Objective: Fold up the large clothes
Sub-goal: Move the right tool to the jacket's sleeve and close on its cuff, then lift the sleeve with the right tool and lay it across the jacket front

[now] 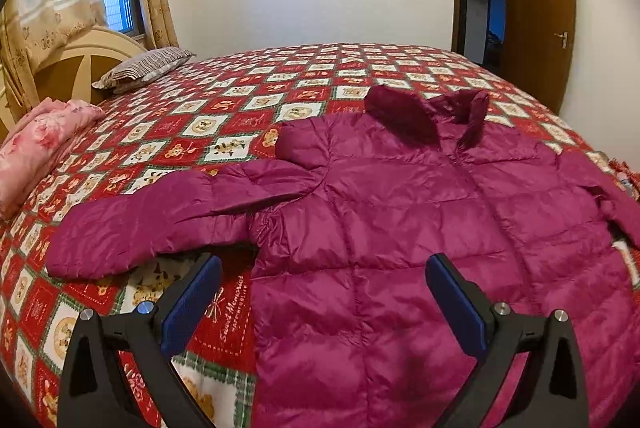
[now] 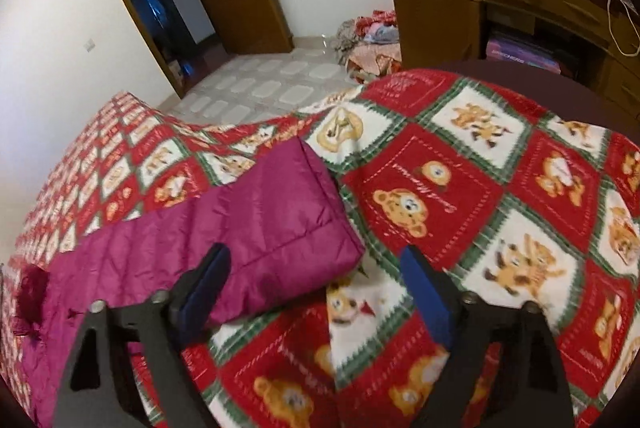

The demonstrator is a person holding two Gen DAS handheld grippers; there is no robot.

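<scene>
Two grippers hang over the bed, both with jaws spread wide and holding nothing. Nearest the left gripper (image 1: 323,302), the magenta quilted puffer jacket (image 1: 420,228) lies flat on the red-and-white checked bedspread with teddy-bear print (image 1: 224,96). Its side edge runs straight up between the blue pads, so the body fills the space ahead and toward the right-hand finger, while bare spread shows beside the left-hand finger. Just beyond the left-hand fingertip, the jacket's sleeve (image 1: 168,216) stretches crosswise, away to the left, its cuff well outside the jaws. Farther ahead the collar stands up at the far end, so the jacket's long axis runs away from the jaws.

The right gripper (image 2: 314,292) sees the other sleeve's squared cuff end (image 2: 288,212) lying just ahead of its left-hand finger and partly into the gap; the right-hand finger is over bare spread. That sleeve runs off to the left.

I judge each gripper nearest its own sleeve, with the right one better lined up to pinch its cuff first. Folding has seemingly not begun.
</scene>
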